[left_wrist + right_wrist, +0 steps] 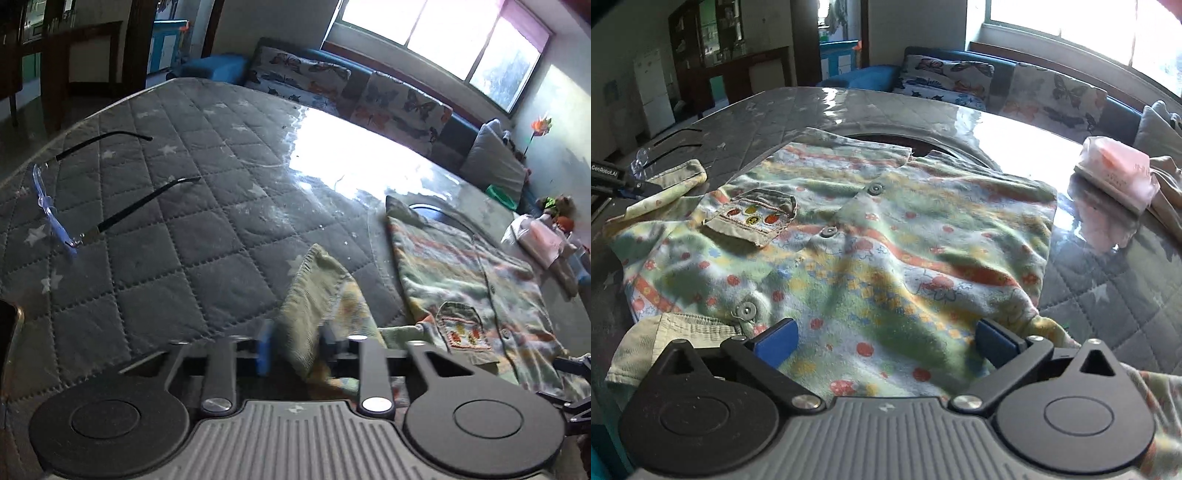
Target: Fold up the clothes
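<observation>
A small patterned child's shirt [871, 251] with buttons and a chest pocket [753, 218] lies spread on the quilted table; it also shows in the left wrist view [472, 280]. My left gripper [295, 347] is shut on the shirt's green-cuffed sleeve [314, 295] and holds it lifted off the table; that gripper shows at the far left of the right wrist view [635, 184]. My right gripper [886, 341] is open, its blue pads [777, 339] spread over the shirt's near hem.
The table [166, 221] has a grey star-quilted cover under glossy plastic. A pair of glasses [74, 206] lies at its left. A pink packet [1115, 170] and beige cloth sit at the right. A butterfly-print sofa [369, 99] stands behind.
</observation>
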The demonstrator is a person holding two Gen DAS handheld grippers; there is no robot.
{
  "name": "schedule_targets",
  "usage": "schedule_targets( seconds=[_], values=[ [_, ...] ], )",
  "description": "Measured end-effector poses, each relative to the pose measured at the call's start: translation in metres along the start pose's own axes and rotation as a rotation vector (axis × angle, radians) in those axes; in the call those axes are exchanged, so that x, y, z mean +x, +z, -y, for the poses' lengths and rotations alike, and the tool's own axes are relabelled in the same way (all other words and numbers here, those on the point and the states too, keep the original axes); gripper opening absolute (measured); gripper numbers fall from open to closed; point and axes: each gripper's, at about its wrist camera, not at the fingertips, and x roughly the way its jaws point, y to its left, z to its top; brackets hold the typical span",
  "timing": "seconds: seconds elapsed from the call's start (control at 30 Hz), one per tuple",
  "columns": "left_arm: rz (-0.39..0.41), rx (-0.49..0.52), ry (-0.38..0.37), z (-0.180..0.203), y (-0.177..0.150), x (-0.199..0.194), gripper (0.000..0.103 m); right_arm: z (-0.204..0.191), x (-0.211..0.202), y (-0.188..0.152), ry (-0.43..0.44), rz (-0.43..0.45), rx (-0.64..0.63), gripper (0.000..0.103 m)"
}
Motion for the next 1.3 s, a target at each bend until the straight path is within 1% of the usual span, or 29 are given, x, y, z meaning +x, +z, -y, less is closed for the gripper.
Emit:
schedule_targets(
  seconds=[0.03, 0.13, 0.23, 0.33, 0.43, 0.47, 0.6, 0.77, 0.87, 0.9, 0.93, 1.0, 1.07, 1.1, 1.17, 1.23, 1.3],
  values=[
    [0.009, -0.002, 0.0, -0.001, 0.001, -0.004, 0.016, 0.0, 0.0, 0.0, -0.002, 0.0, 0.002, 0.103],
    [0.063, -0.006, 0.025, -0.009, 0.006, -0.02, 0.014, -0.001, 0.0, -0.001, -0.007, 0.003, 0.006, 0.103],
    [0.144, -0.003, 0.106, -0.021, 0.009, -0.043, 0.013, -0.001, -0.001, -0.002, -0.003, 0.004, 0.005, 0.103],
    [0.192, 0.004, 0.183, -0.037, 0.009, -0.061, 0.013, -0.001, -0.001, -0.002, -0.004, 0.004, 0.006, 0.103],
    [0.177, 0.016, 0.256, -0.053, 0.004, -0.066, 0.013, -0.003, -0.001, -0.004, -0.01, 0.014, 0.009, 0.103],
    [0.165, 0.012, 0.27, -0.057, 0.001, -0.064, 0.013, -0.003, -0.001, -0.004, -0.011, 0.016, 0.01, 0.103],
    [0.125, 0.008, 0.302, -0.069, -0.009, -0.05, 0.013, -0.003, -0.002, -0.008, -0.01, 0.041, 0.01, 0.103],
    [0.119, 0.041, 0.338, -0.065, -0.012, -0.03, 0.014, -0.003, -0.003, -0.011, -0.007, 0.063, 0.009, 0.103],
    [0.106, 0.063, 0.36, -0.064, -0.012, -0.023, 0.019, -0.003, -0.004, -0.014, -0.008, 0.081, 0.01, 0.103],
    [0.104, 0.067, 0.372, -0.064, -0.013, -0.023, 0.024, -0.003, -0.004, -0.014, -0.008, 0.086, 0.011, 0.103],
    [0.107, 0.07, 0.39, -0.064, -0.012, -0.025, 0.027, -0.003, -0.005, -0.015, -0.008, 0.091, 0.012, 0.103],
    [0.114, 0.063, 0.416, -0.062, -0.011, -0.032, 0.027, -0.004, -0.005, -0.016, -0.01, 0.1, 0.016, 0.103],
    [0.129, 0.039, 0.389, -0.058, -0.009, -0.042, 0.027, -0.004, -0.006, -0.016, -0.012, 0.103, 0.019, 0.103],
    [0.138, 0.034, 0.359, -0.053, -0.008, -0.047, 0.027, -0.004, -0.006, -0.016, -0.013, 0.103, 0.02, 0.103],
    [0.137, 0.048, 0.266, -0.036, -0.009, -0.052, 0.027, -0.003, -0.006, -0.016, -0.01, 0.106, 0.028, 0.103],
    [0.105, 0.094, 0.16, -0.012, -0.012, -0.046, 0.027, -0.003, -0.006, -0.017, -0.009, 0.109, 0.032, 0.103],
    [0.07, 0.145, 0.074, 0.011, -0.016, -0.034, 0.027, -0.003, -0.007, -0.016, -0.006, 0.102, 0.035, 0.103]
  ],
)
